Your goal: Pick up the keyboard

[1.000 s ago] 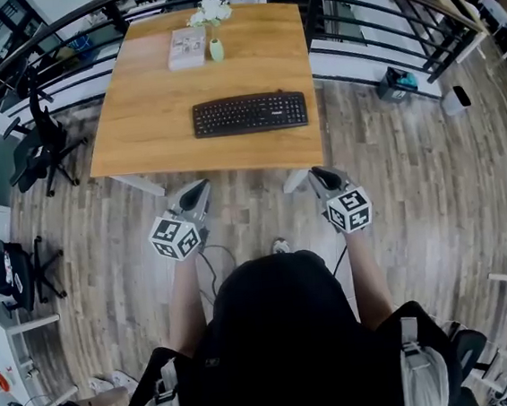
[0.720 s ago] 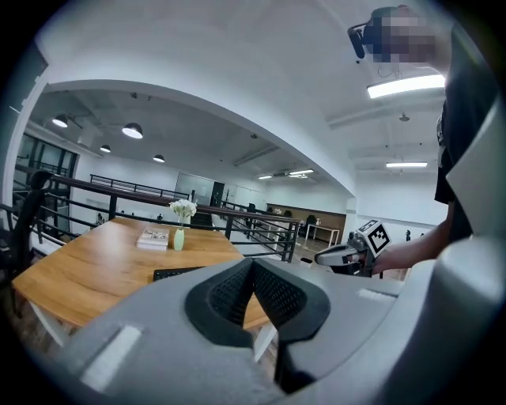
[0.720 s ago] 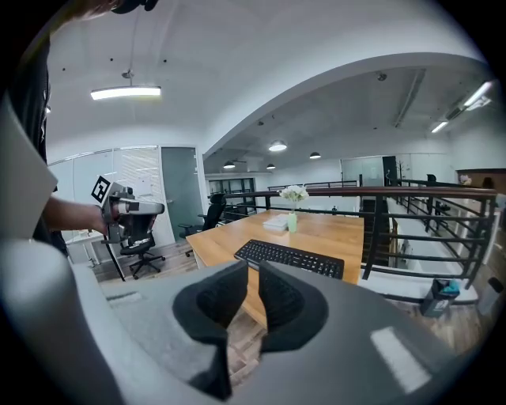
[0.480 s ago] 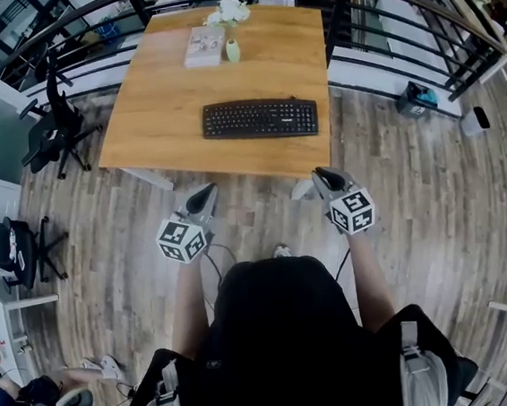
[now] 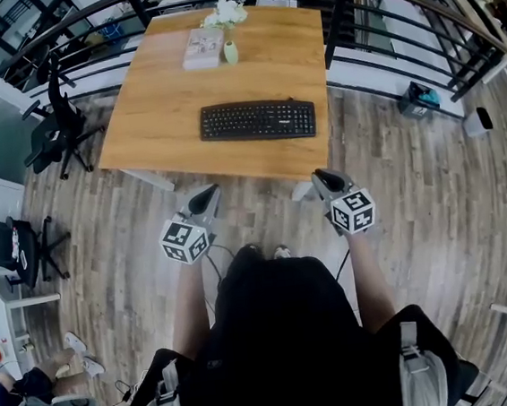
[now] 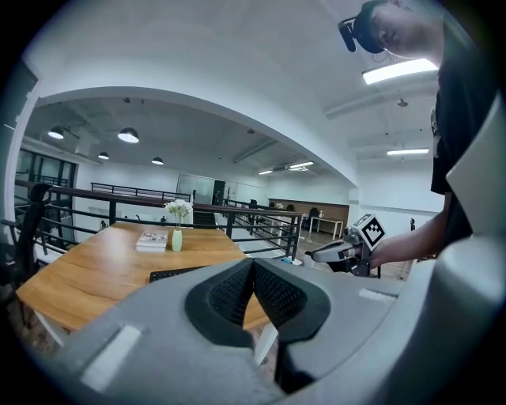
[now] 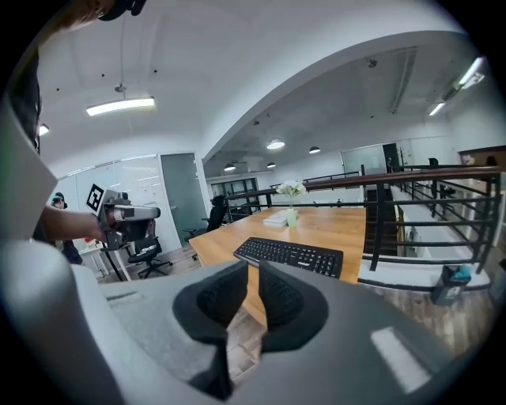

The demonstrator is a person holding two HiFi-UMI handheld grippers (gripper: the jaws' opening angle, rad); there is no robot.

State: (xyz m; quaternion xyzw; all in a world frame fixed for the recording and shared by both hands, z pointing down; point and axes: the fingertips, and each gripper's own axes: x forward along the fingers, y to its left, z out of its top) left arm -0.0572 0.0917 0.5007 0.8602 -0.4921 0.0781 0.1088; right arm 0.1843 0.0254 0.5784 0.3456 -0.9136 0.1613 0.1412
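A black keyboard (image 5: 257, 120) lies flat on the wooden table (image 5: 163, 117), toward its near right part; it also shows in the right gripper view as the keyboard (image 7: 288, 255) and partly behind the jaws in the left gripper view (image 6: 170, 274). My left gripper (image 5: 204, 196) hovers over the floor just short of the table's near edge, shut and empty. My right gripper (image 5: 322, 179) hangs level with it near the table's front right corner, also shut with nothing in it. Both are well short of the keyboard.
A book (image 5: 202, 47) and a small green vase of white flowers (image 5: 230, 51) stand at the table's far edge. A black railing (image 5: 380, 31) runs behind and to the right of the table. Office chairs (image 5: 52, 129) stand on the left. Wood floor lies underfoot.
The view has shifted as the person stepped toward the table; both grippers have edged slightly closer to its near edge. Jaws stay shut.
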